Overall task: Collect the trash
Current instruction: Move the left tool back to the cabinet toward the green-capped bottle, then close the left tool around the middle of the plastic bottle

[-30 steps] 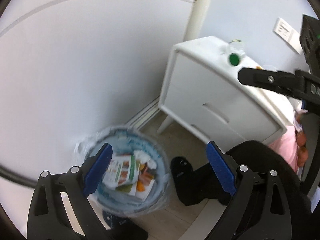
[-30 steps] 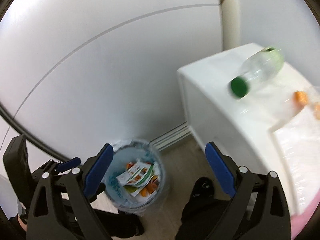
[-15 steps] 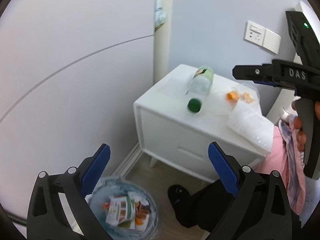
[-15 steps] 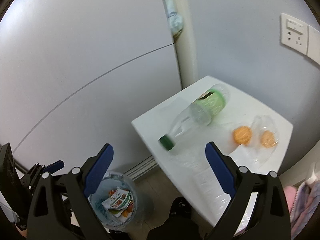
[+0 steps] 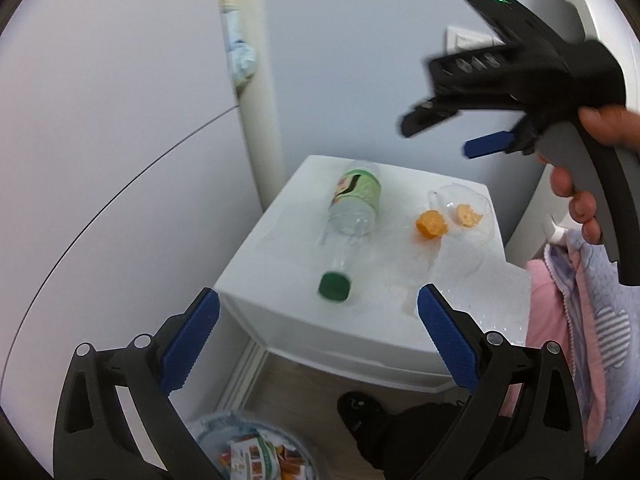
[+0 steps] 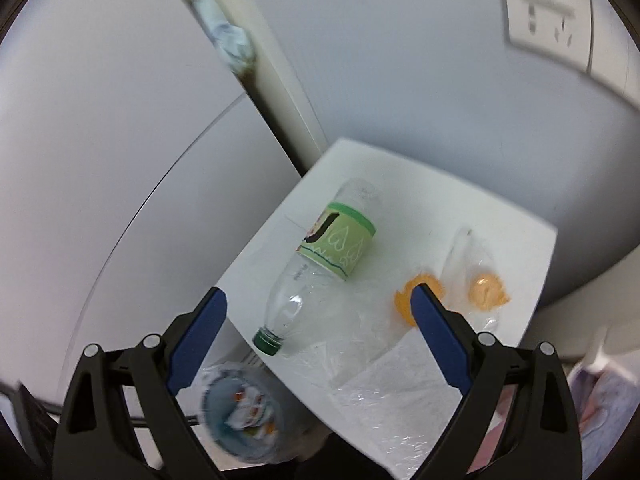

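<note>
Two grippers are in play, both empty. Nearest the left wrist camera, the left gripper [image 5: 318, 320] has its fingers spread wide with nothing between them, poised above the front edge of the white table [image 5: 256, 280]. Below it on the floor stands the lined trash bin [image 5: 256, 448], holding wrappers, placed close by the table so that items need only a short carry. The right gripper [image 6: 318, 320] likewise has its fingers fully parted and bare, aimed down at the table top, which suggests an approach to a pickup. Between those fingers lies the plastic bottle [image 6: 320, 268], on its side, green cap toward the table's front edge. Just beside it sit two orange peel pieces [image 6: 486, 292], one apparently inside a clear plastic bag [image 6: 468, 252]. Crumpled clear film [image 6: 384, 384] covers the near right part. Farthest off, a wall socket [image 6: 548, 24] is mounted above.
</note>
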Demonstrator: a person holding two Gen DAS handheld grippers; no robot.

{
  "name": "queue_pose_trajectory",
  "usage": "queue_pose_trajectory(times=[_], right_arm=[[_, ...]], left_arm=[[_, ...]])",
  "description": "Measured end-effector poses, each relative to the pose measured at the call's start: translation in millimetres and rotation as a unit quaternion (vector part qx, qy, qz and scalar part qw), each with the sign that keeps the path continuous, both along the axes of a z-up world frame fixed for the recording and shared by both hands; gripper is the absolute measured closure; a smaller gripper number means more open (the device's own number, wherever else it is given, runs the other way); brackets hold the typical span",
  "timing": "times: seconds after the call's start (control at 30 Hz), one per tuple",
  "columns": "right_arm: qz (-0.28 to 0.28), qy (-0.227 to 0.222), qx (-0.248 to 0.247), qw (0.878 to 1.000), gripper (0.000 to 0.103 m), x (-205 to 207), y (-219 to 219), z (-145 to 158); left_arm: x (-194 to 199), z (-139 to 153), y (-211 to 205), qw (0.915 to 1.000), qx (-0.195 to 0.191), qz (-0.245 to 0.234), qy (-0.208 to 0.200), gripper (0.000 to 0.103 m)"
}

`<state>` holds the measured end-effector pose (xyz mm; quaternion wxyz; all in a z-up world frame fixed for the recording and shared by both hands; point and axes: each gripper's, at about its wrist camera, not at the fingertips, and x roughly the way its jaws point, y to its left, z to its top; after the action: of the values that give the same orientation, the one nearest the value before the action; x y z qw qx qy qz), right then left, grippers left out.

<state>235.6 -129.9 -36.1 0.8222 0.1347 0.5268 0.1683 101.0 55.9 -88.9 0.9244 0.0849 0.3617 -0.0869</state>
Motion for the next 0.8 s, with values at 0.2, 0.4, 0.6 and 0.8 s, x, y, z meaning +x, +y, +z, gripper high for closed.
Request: queue_pose_trajectory(times=[0.2,0.4,0.6,0.8], right_arm=[[-0.011,0.059,0.008,0.998,0.013,36.1,13.3,-30.2],[-0.047,0.117,0.029,0.992,0.013,67.9,11.4,-60.9],[-0.089,0.161,0.053,0.982,0.013,90.3,8.7,-89.6],[-0.092,0.178,0.051,0.978,0.013,104.6,14.4,-105.3]], left_arm=[[46.7,-11.8,-17.6,0.9988,0.028,-0.031,0.026,0.006],[88.9,-36.0,-19.8,0.9951,0.054,-0.051,0.066,0.006],[113.3,-54.2,-21.6,0.992,0.055,-0.073,0.087,0.006],[134.1,-67.2,-25.2,0.9897,0.044,-0.083,0.108,0.006]])
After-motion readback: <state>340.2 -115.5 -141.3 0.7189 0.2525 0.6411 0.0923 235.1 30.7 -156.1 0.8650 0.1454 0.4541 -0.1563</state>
